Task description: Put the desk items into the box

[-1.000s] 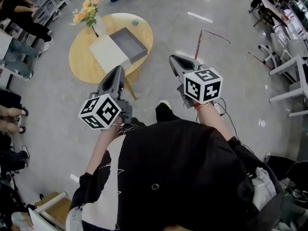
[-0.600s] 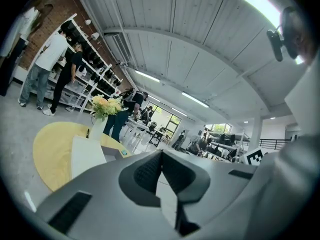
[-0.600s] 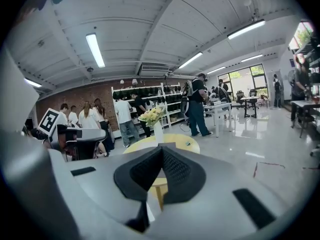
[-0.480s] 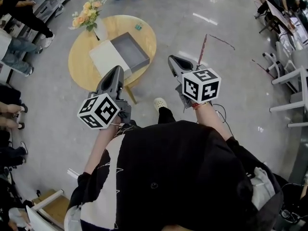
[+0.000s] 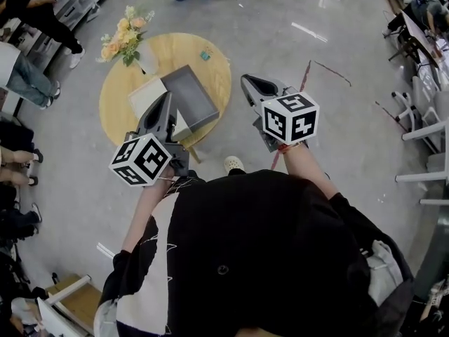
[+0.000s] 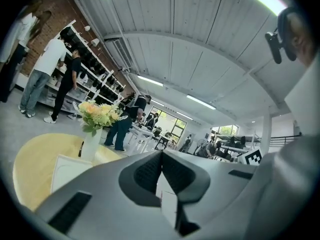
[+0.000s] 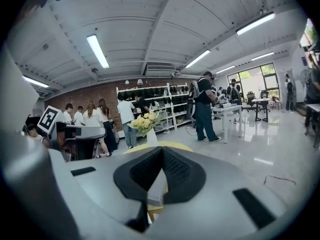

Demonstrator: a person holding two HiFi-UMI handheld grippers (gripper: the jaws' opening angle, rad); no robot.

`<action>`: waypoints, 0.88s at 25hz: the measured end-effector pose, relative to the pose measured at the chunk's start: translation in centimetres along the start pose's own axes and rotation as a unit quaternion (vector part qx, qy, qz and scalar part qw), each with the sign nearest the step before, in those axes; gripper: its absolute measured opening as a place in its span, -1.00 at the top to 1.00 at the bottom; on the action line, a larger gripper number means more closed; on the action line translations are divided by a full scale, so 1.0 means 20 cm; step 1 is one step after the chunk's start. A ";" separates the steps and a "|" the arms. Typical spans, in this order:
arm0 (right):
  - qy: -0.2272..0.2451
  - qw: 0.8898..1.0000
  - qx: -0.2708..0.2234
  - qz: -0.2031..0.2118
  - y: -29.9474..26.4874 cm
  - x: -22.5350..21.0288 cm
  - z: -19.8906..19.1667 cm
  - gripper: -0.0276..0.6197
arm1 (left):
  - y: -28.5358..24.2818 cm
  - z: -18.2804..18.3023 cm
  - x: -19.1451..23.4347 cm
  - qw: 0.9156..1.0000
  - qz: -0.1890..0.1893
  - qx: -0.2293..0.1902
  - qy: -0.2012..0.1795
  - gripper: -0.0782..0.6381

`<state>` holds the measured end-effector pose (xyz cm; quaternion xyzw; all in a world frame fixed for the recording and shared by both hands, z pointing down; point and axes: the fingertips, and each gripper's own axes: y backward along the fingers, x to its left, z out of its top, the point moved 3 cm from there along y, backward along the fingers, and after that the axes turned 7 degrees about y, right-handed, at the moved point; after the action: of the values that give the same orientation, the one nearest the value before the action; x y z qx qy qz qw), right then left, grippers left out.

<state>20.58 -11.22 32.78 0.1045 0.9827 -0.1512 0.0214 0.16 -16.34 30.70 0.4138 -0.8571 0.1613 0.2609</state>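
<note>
A round wooden table (image 5: 126, 104) stands on the grey floor ahead. On it sit an open grey box (image 5: 193, 93), its white lid (image 5: 142, 93) beside it, a vase of flowers (image 5: 125, 36) and a small green item (image 5: 205, 55). My left gripper (image 5: 167, 98) is held level over the table's near edge, in front of the box, with its jaws shut and empty. Right of the table, my right gripper (image 5: 245, 81) hangs over the floor, also shut and empty. In the left gripper view the flowers (image 6: 97, 115) and lid (image 6: 67, 168) show beyond the closed left gripper (image 6: 162, 154). The right gripper view has the flowers (image 7: 142, 123) above the closed right gripper (image 7: 162, 149).
People stand and sit along the shelves (image 5: 49, 5) at the left. White chairs and desks (image 5: 424, 118) line the right side. A red line (image 5: 306, 76) marks the floor near the right gripper. A wooden stool (image 5: 74, 297) sits at the lower left.
Both grippers and the view have moved toward the table. The left gripper, short of the table before, now overlaps its near edge by the box. Jaws stay shut.
</note>
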 end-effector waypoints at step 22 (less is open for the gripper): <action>0.004 0.996 0.039 0.083 -0.64 -0.48 -0.03 0.90 | -0.44 0.04 0.25 0.994 0.098 -0.036 0.019 0.75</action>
<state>27.21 -24.85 37.74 0.1868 0.9641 -0.1867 0.0259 4.41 -25.13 33.51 0.3154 -0.8936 0.1631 0.2746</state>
